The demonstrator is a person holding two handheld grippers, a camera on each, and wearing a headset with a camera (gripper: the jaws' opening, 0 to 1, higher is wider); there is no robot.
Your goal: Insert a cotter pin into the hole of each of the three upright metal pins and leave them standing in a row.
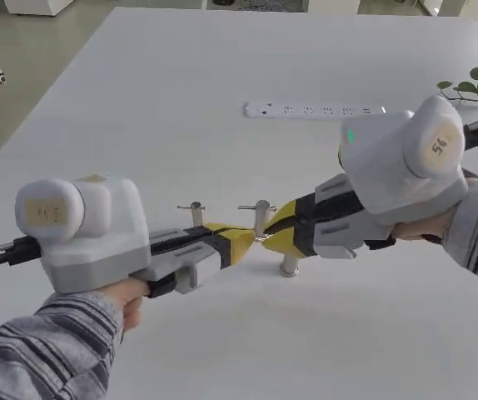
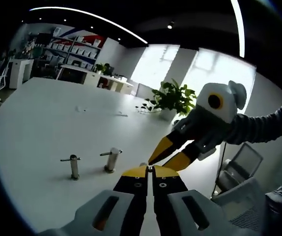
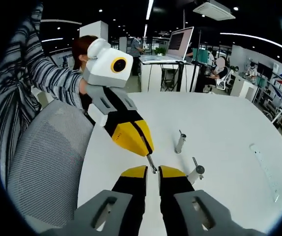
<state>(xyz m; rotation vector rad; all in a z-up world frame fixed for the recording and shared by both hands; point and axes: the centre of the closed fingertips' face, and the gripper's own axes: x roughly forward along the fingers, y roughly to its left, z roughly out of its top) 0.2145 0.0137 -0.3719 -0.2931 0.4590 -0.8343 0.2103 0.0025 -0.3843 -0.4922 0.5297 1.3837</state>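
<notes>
Metal pins (image 1: 261, 218), power strip (image 1: 314, 110) beyond

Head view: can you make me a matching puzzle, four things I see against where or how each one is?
1 power strip
2 plant
3 left gripper
4 nearest metal pin

A base showing beneath the right gripper
B lying flat, far across the table
C leaves at the far right edge
D jaws shut on a thin cotter pin

Pairs: 1-B; 2-C; 3-D; 4-A

White table (image 1: 139, 100): pins (image 1: 196, 217), power strip (image 1: 314, 110)
</notes>
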